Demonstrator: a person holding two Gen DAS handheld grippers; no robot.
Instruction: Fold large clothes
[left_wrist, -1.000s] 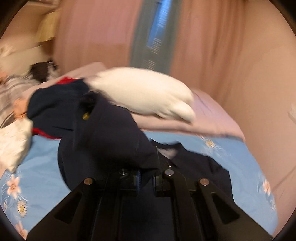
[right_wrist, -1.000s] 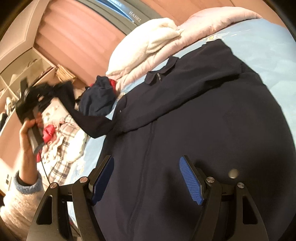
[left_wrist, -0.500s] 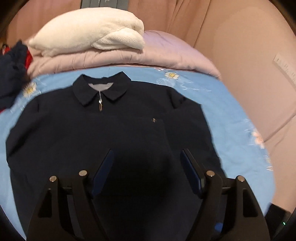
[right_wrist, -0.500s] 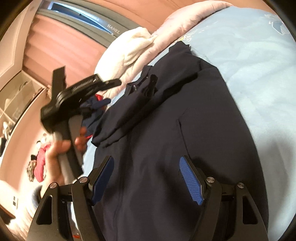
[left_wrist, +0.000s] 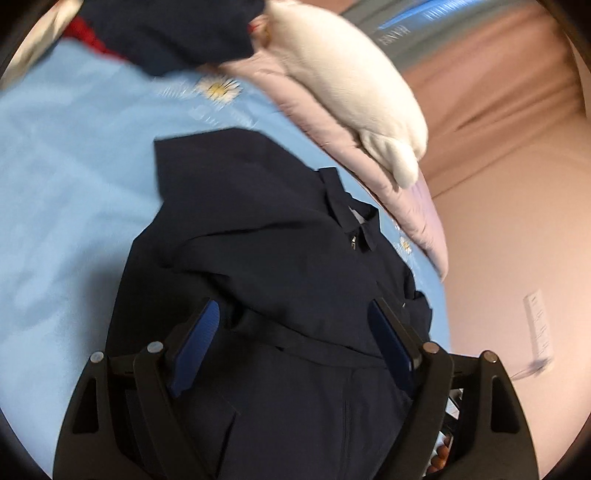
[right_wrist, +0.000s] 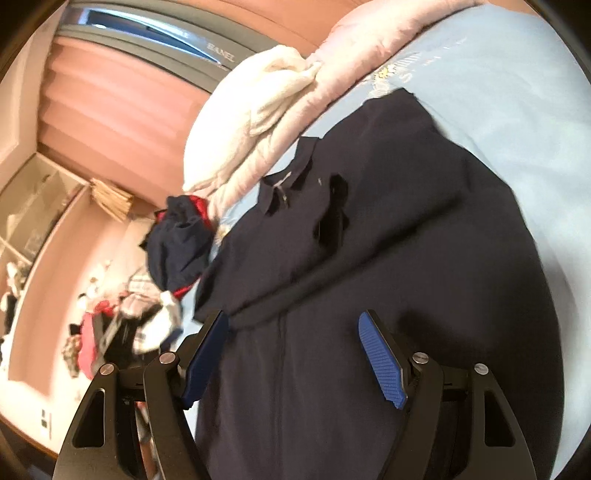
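A dark navy zip jacket (left_wrist: 280, 266) lies front-up on the light blue floral bedsheet (left_wrist: 66, 177), collar toward the pillows. Both sleeves are folded across the chest. It also shows in the right wrist view (right_wrist: 388, 266). My left gripper (left_wrist: 295, 339) is open and empty, hovering over the jacket's middle. My right gripper (right_wrist: 295, 354) is open and empty, over the jacket's lower front near the zip.
A white fluffy blanket (left_wrist: 351, 81) lies on a pink duvet (left_wrist: 406, 199) at the bed's head. A crumpled navy and red garment (right_wrist: 181, 240) sits beside the jacket. A heap of mixed clothes (right_wrist: 118, 332) lies further off. Pink curtains (right_wrist: 122, 103) hang behind.
My left gripper let go of the sleeve it held a second ago, laid it across the jacket's chest, opened, and swung round over the jacket. My right gripper stayed open.
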